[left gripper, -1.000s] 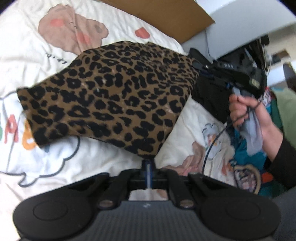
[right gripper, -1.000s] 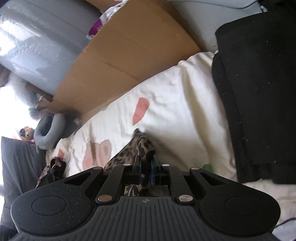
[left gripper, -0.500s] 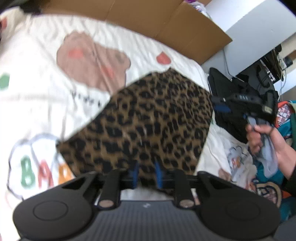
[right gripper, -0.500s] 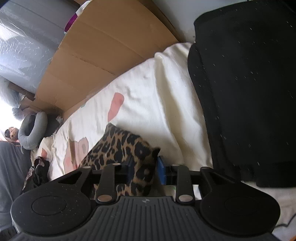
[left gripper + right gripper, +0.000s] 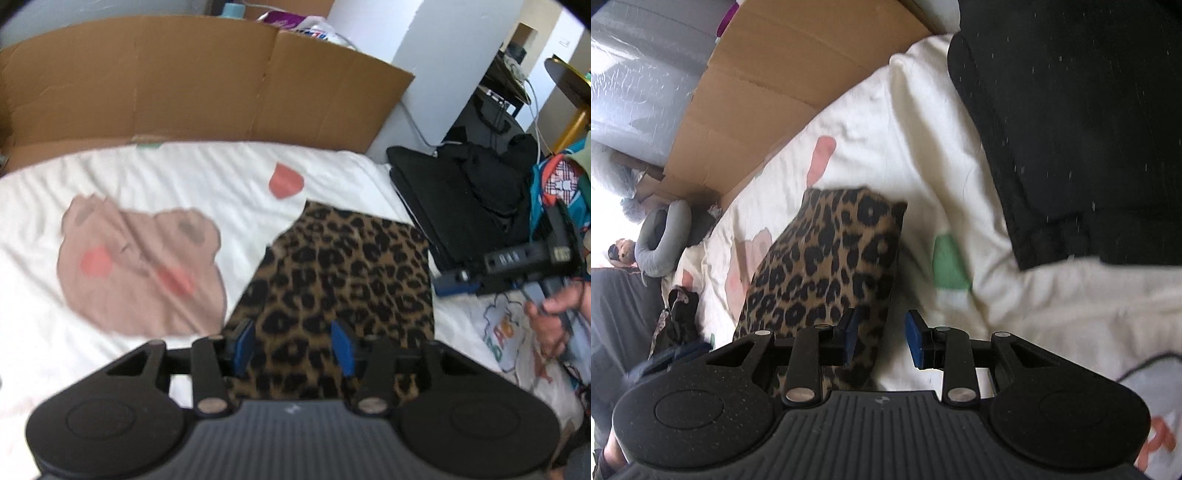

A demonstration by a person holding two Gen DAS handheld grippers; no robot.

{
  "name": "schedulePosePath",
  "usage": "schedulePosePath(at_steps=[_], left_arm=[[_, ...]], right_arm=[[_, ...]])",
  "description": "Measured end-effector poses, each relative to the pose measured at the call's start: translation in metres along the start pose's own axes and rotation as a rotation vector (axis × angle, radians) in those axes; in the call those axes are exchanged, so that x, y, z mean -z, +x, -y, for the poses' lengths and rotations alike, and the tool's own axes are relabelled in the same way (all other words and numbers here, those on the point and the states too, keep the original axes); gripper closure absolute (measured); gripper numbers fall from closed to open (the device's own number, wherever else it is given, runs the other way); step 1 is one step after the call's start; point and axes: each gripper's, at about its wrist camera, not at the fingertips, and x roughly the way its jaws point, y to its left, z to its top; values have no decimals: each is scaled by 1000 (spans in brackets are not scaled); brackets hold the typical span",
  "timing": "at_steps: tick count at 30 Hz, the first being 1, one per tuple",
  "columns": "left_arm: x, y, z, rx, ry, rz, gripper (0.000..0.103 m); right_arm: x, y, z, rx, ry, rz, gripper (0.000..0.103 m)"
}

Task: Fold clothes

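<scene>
A folded leopard-print garment (image 5: 343,273) lies flat on the white cartoon-print bedsheet (image 5: 155,184). My left gripper (image 5: 293,349) is open, its blue pads spread just above the garment's near edge, holding nothing. My right gripper (image 5: 881,338) is open too, with the garment's corner (image 5: 831,266) lying just ahead and left of its pads. The right gripper also shows in the left wrist view (image 5: 509,266), held in a hand beside the garment's right edge.
A cardboard sheet (image 5: 192,81) stands along the far side of the bed. A stack of folded black clothes (image 5: 461,199) sits at the right, close to the garment; it also shows in the right wrist view (image 5: 1078,122). A grey neck pillow (image 5: 661,240) lies far off.
Both grippers were shut on the leopard garment and have opened, releasing it. The garment now lies flat on the sheet, and both grippers have drawn back a little.
</scene>
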Motion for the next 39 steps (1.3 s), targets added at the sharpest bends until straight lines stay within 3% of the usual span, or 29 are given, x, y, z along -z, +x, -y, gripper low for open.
schedulePosePath(at_steps=[9, 11, 24, 27, 28, 29, 39], left_arm=[[-9, 49, 17, -53, 66, 13, 58], [-7, 53, 18, -61, 67, 16, 62], [-2, 68, 16, -86, 63, 41, 61], [-3, 66, 14, -72, 50, 45, 76], [-4, 64, 16, -71, 59, 47, 92], [-5, 63, 17, -70, 68, 50, 97], [-11, 44, 18, -97, 98, 86, 99]], right_arm=[[21, 11, -9, -29, -35, -51, 73], [25, 13, -14, -20, -64, -59, 73], [40, 27, -24, -16, -100, -103, 73], [43, 30, -26, -22, -103, -110, 73], [43, 31, -27, -23, -102, -110, 73], [43, 31, -27, -24, -100, -110, 73], [41, 33, -21, -51, -72, -93, 73]])
